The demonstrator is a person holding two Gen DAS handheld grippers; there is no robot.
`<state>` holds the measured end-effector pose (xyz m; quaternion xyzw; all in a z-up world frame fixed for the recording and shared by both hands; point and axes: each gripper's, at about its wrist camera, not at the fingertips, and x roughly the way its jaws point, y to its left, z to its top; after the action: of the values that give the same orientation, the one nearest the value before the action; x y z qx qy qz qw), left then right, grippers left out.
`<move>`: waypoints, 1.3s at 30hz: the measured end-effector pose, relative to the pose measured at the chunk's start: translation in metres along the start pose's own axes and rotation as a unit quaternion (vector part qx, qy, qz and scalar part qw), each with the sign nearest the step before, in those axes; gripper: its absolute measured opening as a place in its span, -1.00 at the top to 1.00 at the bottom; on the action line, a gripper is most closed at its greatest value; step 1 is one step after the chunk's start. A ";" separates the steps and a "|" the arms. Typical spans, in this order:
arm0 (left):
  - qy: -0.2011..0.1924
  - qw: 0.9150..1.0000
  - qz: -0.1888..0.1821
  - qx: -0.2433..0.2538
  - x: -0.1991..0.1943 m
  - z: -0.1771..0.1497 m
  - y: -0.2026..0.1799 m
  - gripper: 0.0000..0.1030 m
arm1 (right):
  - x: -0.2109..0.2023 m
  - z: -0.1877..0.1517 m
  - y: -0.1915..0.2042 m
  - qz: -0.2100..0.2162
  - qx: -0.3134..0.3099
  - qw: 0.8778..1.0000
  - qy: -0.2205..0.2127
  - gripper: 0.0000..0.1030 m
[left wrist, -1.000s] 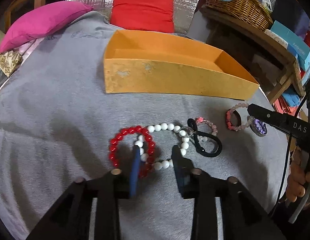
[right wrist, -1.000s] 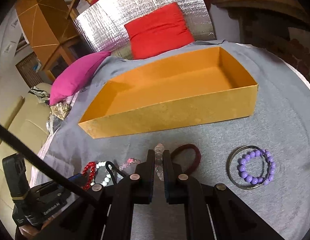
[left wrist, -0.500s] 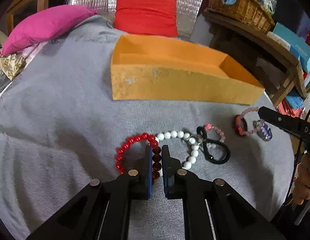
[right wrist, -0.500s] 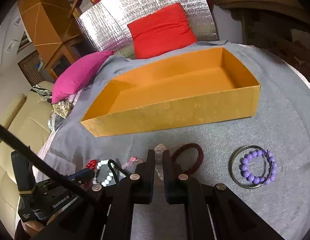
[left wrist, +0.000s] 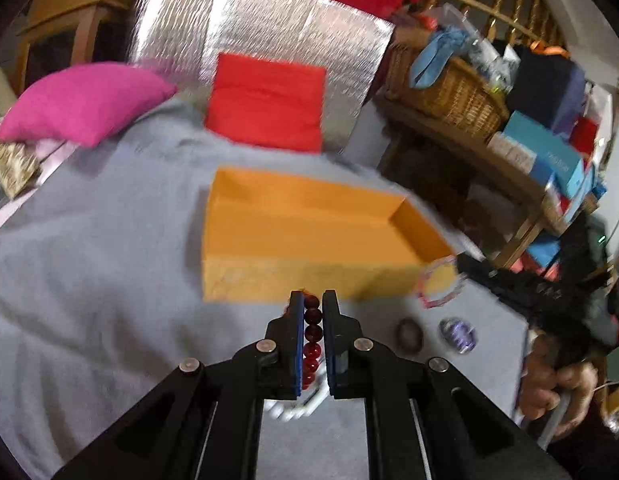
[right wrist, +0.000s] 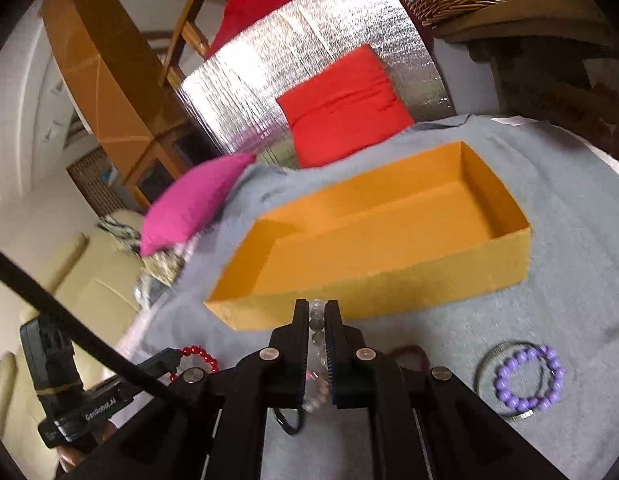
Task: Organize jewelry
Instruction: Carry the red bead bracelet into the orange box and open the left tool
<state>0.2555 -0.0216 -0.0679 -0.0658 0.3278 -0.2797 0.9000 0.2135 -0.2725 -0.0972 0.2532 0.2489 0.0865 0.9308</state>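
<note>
My left gripper [left wrist: 312, 300] is shut on a red bead bracelet [left wrist: 312, 334], lifted off the grey cloth just in front of the orange box [left wrist: 309, 236]. My right gripper [right wrist: 317, 308] is shut on a clear pale-pink bead bracelet [right wrist: 317, 322], also raised before the orange box [right wrist: 373, 240]. From the left wrist view that pale bracelet [left wrist: 439, 286] hangs at the box's right corner from the right gripper. The red bracelet [right wrist: 199, 356] shows at the left gripper's tip in the right wrist view. The box looks empty.
On the cloth lie a purple bead bracelet [right wrist: 527, 376] inside a metal bangle [right wrist: 483, 364], a dark red hair tie [left wrist: 409, 334], white beads [left wrist: 293, 410] and a black band [right wrist: 289, 422]. A pink pillow [left wrist: 85, 102], a red cushion [left wrist: 269, 100] and a wicker basket [left wrist: 449, 88] stand behind.
The left gripper closed on the red bracelet and lifted it off the cloth toward the box. The right gripper rose slightly with its pale bracelet and tilted up.
</note>
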 end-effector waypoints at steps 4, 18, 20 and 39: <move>-0.030 1.000 -0.008 -0.003 0.008 0.040 -0.009 0.82 | 0.000 0.018 -0.008 0.035 0.031 0.999 -0.026 0.84; 0.012 0.997 -0.025 -0.069 0.107 0.059 0.017 0.82 | 0.063 0.050 -0.049 -0.012 0.104 0.994 -0.030 0.84; 0.030 0.998 -0.012 -0.061 0.116 0.053 0.015 0.82 | 0.073 0.049 -0.051 -0.026 0.102 0.994 -0.019 0.83; 0.015 0.983 0.179 0.043 0.042 0.012 -0.021 -0.36 | 0.001 0.032 -0.025 -0.108 0.037 0.993 -0.024 -0.11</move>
<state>0.2802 -0.0631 -0.0753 0.0368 0.3352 -0.1291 0.9325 0.2311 -0.3070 -0.0867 0.2608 0.2558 -0.0294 0.9304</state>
